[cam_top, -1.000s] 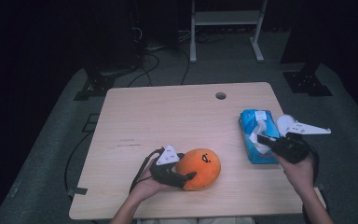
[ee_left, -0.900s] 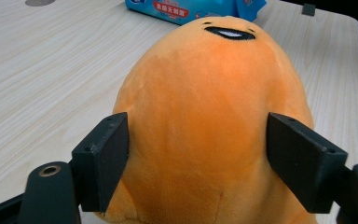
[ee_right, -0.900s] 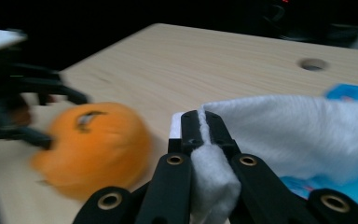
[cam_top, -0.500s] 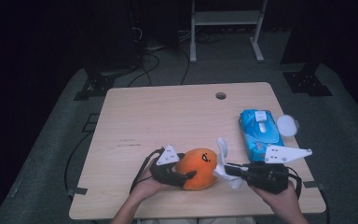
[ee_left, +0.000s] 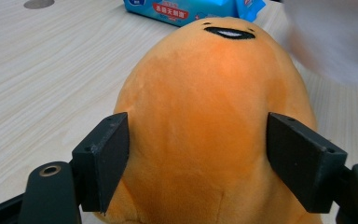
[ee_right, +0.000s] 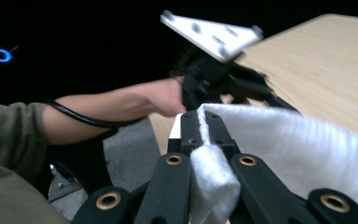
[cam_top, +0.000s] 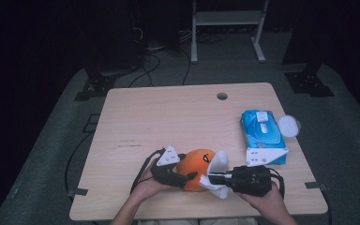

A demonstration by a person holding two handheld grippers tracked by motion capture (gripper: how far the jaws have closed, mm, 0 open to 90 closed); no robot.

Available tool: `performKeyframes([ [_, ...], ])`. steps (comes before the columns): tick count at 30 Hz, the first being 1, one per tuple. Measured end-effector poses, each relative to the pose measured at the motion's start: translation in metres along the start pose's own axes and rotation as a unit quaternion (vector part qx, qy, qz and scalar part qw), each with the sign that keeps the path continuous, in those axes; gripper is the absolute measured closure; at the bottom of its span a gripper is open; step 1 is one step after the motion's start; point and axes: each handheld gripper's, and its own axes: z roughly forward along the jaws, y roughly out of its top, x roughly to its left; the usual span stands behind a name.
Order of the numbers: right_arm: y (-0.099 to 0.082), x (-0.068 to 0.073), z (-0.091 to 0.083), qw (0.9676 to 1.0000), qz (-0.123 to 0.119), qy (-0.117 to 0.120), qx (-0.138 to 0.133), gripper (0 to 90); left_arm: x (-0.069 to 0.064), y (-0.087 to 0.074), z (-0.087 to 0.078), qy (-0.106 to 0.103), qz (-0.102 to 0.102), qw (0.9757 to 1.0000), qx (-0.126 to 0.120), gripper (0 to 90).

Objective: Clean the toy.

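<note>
An orange plush toy with a small face lies near the table's front edge. My left gripper is shut on it, and in the left gripper view both pads press into the plush toy's sides. Just right of the toy, my right gripper points left and is shut on a white wet wipe. The wipe touches the toy's right side. In the right gripper view the wipe is pinched between the jaws of the right gripper, with the left gripper beyond it.
A blue pack of wet wipes lies at the right of the wooden table, its round lid flipped open. A cable hole sits near the far edge. Black cables trail from both grippers.
My right gripper has moved left from the wipe pack to the plush toy, carrying the white wipe with it. The left gripper has stayed on the toy.
</note>
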Motion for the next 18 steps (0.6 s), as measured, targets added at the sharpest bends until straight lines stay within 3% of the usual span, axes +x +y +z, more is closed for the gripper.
performKeyframes([
  [4, 0.01, 0.007, 0.0, 0.9998, -0.014, 0.009, -0.011, 87.7, 0.0, 0.0, 0.0, 0.001, 0.002, 1.0, 0.0, 23.2],
  [6, 0.009, 0.002, 0.002, 0.9996, -0.025, -0.009, -0.01, 87.5, 0.0, 0.0, 0.0, 0.001, 0.004, 1.0, 0.001, 23.2],
  [7, 0.006, -0.003, 0.003, 0.9989, -0.035, -0.03, -0.003, 87.4, 0.0, 0.0, 0.0, 0.001, 0.003, 1.0, 0.001, 23.1],
  [8, 0.002, -0.007, 0.006, 0.9955, -0.061, -0.072, 0.011, 87.3, 0.0, 0.0, 0.0, 0.0, 0.001, 1.0, -0.001, 23.1],
  [9, -0.005, -0.014, 0.009, 0.9927, -0.069, -0.097, 0.021, 87.2, 0.0, 0.0, 0.0, 0.0, 0.0, 1.0, -0.001, 23.1],
  [11, -0.018, -0.031, 0.014, 0.9895, -0.063, -0.127, 0.03, 87.0, 0.0, -0.001, 0.0, -0.001, 0.0, 1.0, -0.002, 23.1],
  [13, -0.029, -0.041, 0.022, 0.9818, -0.08, -0.165, 0.05, 85.4, 0.0, 0.0, 0.0, -0.002, 0.001, 1.0, -0.002, 23.2],
  [14, -0.032, -0.043, 0.025, 0.9787, -0.087, -0.178, 0.056, 84.1, -0.001, 0.0, 0.0, -0.001, 0.002, 1.0, -0.001, 23.1],
  [15, -0.034, -0.045, 0.029, 0.9792, -0.088, -0.172, 0.062, 81.6, -0.001, 0.0, 0.001, -0.001, 0.002, 1.0, -0.001, 23.1],
  [17, -0.037, -0.045, 0.037, 0.9758, -0.109, -0.177, 0.069, 74.0, -0.001, 0.0, 0.001, -0.001, 0.006, 1.0, 0.001, 23.2],
  [18, -0.037, -0.044, 0.041, 0.976, -0.117, -0.17, 0.071, 71.7, -0.001, 0.0, 0.001, -0.001, 0.006, 1.0, 0.002, 23.2],
])
